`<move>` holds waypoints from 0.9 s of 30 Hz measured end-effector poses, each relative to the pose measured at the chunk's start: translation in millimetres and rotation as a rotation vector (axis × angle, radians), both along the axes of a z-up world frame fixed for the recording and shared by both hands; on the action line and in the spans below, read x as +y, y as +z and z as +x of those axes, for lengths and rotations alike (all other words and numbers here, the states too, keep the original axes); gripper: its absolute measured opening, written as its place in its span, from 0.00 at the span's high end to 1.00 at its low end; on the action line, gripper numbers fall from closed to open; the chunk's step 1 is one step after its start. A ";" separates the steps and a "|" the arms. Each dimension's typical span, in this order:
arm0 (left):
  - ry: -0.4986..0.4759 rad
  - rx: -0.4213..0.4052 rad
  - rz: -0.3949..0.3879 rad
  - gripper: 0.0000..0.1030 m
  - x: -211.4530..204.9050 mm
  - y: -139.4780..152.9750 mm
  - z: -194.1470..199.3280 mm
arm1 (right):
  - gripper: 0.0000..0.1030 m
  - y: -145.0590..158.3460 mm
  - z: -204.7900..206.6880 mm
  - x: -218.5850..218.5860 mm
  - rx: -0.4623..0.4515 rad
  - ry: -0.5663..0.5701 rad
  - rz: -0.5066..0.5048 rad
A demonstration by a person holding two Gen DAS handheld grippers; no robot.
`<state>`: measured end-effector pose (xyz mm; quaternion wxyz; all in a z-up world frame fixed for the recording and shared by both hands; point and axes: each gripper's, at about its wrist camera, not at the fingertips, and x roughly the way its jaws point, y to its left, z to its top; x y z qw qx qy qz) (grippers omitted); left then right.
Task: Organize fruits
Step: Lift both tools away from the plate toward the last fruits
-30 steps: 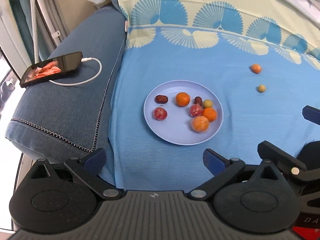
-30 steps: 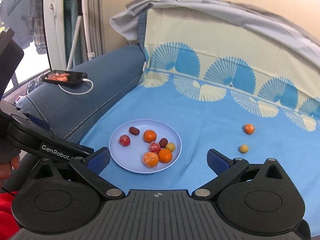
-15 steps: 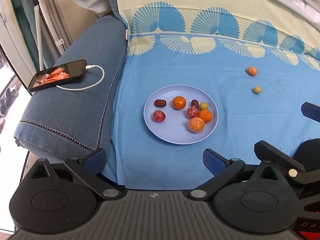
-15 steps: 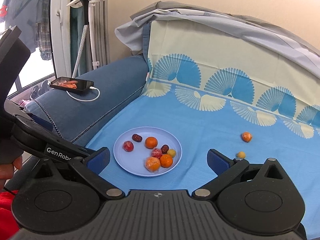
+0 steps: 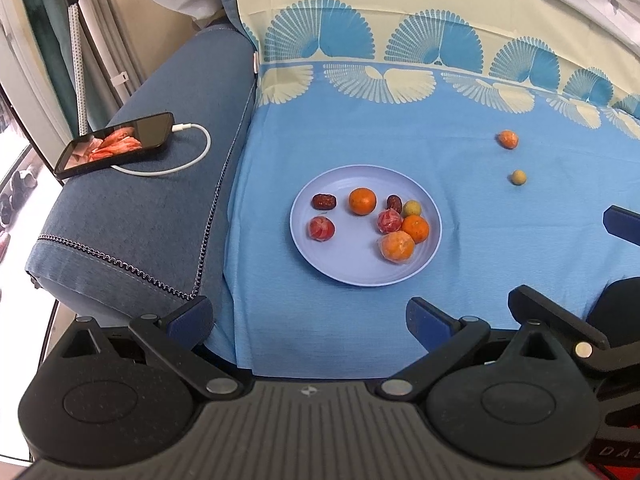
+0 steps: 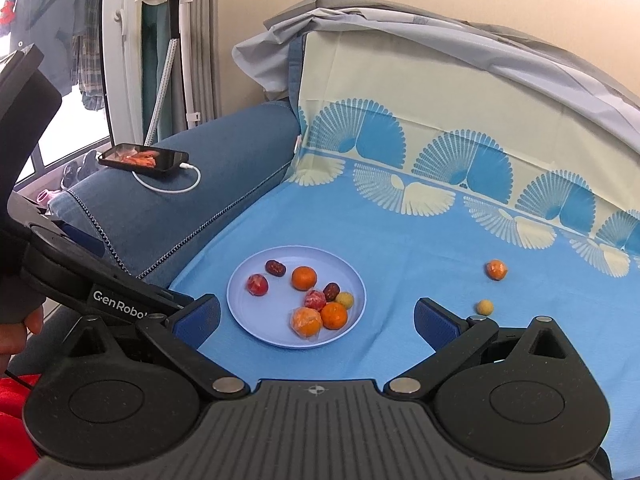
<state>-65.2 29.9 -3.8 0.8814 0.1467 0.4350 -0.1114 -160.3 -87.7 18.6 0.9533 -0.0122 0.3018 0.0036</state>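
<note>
A pale blue plate (image 5: 340, 258) (image 6: 260, 320) sits on the blue cloth and holds several fruits: oranges (image 5: 362, 201), red wrapped fruits (image 5: 321, 228), dark dates (image 5: 323, 201) and a small green fruit (image 5: 411, 208). A wrapped orange fruit (image 5: 508, 139) (image 6: 496, 269) and a small yellow-green fruit (image 5: 518, 177) (image 6: 485, 307) lie loose on the cloth to the plate's right. My left gripper (image 5: 310, 318) is open and empty, well short of the plate. My right gripper (image 6: 316, 316) is open and empty, also held back; its fingers (image 5: 620, 220) show at the left view's right edge.
A phone (image 5: 116, 144) (image 6: 144, 157) on a white charging cable lies on the blue sofa armrest (image 5: 140, 216) to the left. The patterned cloth runs up the sofa back (image 6: 440, 120). A floor stand (image 6: 176, 8) and a window are at the far left.
Both grippers have pulled back and risen, so the plate and fruits look smaller and more of the sofa back shows. No fruit has moved. Both grippers stay open.
</note>
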 end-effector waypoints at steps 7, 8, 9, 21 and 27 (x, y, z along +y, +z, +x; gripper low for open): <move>0.004 0.029 0.001 0.00 1.1 -6.0 7.4 | 0.01 -4.3 7.3 -0.5 0.033 0.011 -0.002; 0.007 0.032 -0.002 0.00 1.9 -6.6 8.9 | 0.01 -5.1 8.8 -0.7 0.039 0.008 -0.002; 0.009 0.032 -0.001 0.00 2.2 -7.0 9.6 | 0.01 -6.3 10.4 -1.5 0.045 0.004 -0.001; 0.032 0.096 0.024 0.00 -10.0 -15.9 40.9 | 0.01 -43.3 36.4 -66.8 0.064 -0.231 0.048; 0.029 0.122 0.077 0.00 -34.6 -20.0 68.4 | 0.01 -106.8 84.1 -150.6 0.108 -0.389 0.014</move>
